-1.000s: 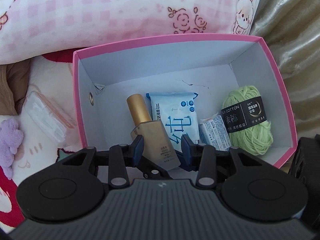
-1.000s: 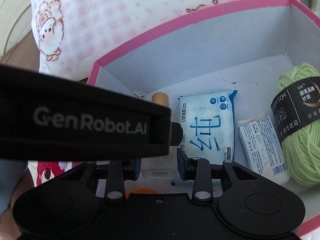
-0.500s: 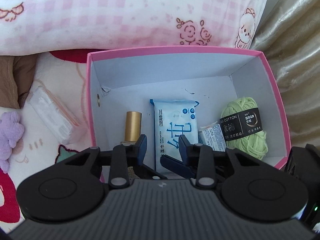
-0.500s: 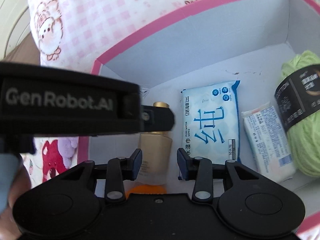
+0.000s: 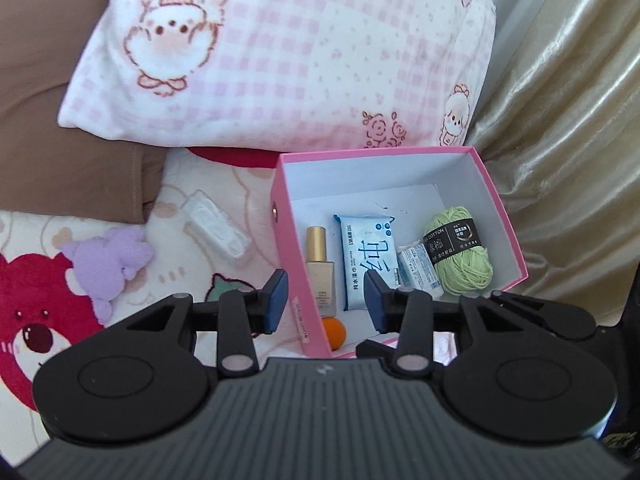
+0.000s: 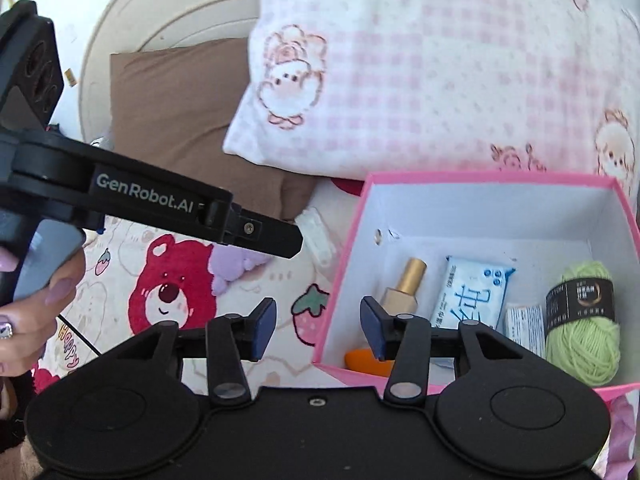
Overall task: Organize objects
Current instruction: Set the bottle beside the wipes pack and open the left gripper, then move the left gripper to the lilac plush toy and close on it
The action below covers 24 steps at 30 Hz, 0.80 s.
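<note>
A pink box [image 5: 504, 216] with white walls [image 6: 480, 216] sits on the bed. Inside lie a gold-capped bottle [image 5: 318, 264] [image 6: 404, 286], a blue wet-wipe pack [image 5: 368, 260] [image 6: 472, 292], a small white packet [image 5: 418, 268] [image 6: 524, 328], a green yarn ball [image 5: 460, 252] [image 6: 584, 320] and an orange ball [image 5: 334, 332] [image 6: 362, 360]. My left gripper [image 5: 326, 300] is open and empty, above the box's near left corner. My right gripper [image 6: 318, 328] is open and empty, over the box's left wall. A purple plush [image 5: 106, 264] and a clear plastic pack [image 5: 218, 228] lie left of the box.
A pink checked pillow [image 5: 288, 52] lies behind the box, a brown cushion [image 5: 60, 140] to the left, a shiny beige curtain [image 5: 568, 120] to the right. The bed cover has a red bear print [image 6: 172, 292]. The left gripper's body [image 6: 140, 200] crosses the right wrist view.
Both grippers have pulled back and up out of the box and opened wider. The gold-capped bottle now lies free on the box floor.
</note>
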Available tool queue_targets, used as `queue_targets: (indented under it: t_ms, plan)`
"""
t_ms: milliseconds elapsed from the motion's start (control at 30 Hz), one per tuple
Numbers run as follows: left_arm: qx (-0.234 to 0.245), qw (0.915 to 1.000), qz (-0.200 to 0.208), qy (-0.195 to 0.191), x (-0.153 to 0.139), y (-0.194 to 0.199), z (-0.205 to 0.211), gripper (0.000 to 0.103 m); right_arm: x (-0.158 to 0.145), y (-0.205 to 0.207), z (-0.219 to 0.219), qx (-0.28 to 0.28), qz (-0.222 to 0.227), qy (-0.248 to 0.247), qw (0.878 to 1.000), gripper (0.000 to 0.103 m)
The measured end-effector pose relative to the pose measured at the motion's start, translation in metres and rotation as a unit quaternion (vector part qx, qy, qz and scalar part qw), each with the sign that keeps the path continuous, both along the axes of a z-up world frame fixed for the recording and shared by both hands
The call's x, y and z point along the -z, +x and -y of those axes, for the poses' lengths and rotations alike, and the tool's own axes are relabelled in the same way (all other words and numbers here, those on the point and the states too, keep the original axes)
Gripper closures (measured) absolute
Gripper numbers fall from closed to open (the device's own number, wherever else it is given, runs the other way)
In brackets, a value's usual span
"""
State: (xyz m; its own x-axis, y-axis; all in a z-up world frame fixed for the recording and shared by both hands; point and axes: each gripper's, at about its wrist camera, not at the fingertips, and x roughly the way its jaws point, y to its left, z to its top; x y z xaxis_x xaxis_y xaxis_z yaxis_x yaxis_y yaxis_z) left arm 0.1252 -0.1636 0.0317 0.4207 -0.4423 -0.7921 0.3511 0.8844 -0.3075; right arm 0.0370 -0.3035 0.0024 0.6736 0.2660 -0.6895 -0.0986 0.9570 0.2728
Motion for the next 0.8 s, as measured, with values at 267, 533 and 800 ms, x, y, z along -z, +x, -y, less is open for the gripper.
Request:
queue_targets:
  t_ms: [267,533,800]
  plan:
    - [-0.043,0.9985,0.033,-0.012,-0.022,-0.033,-0.074,0.057,-0.033,-0.014,-0.058,-0.095,0.038,-0.049,0.994,0.028]
    - [-0.112,0.9924,0.040,-0.032,-0.009,-0.033,-0.140,0.051,-0.019,0.021,-0.108,-0.156,0.049,-0.063,0.985,0.013]
    - [-0.158,0.9853,0.032,-0.056,0.035,-0.003,-0.181,0.048,0.021,0.071,-0.132,-0.153,0.046,-0.071,0.985,0.011]
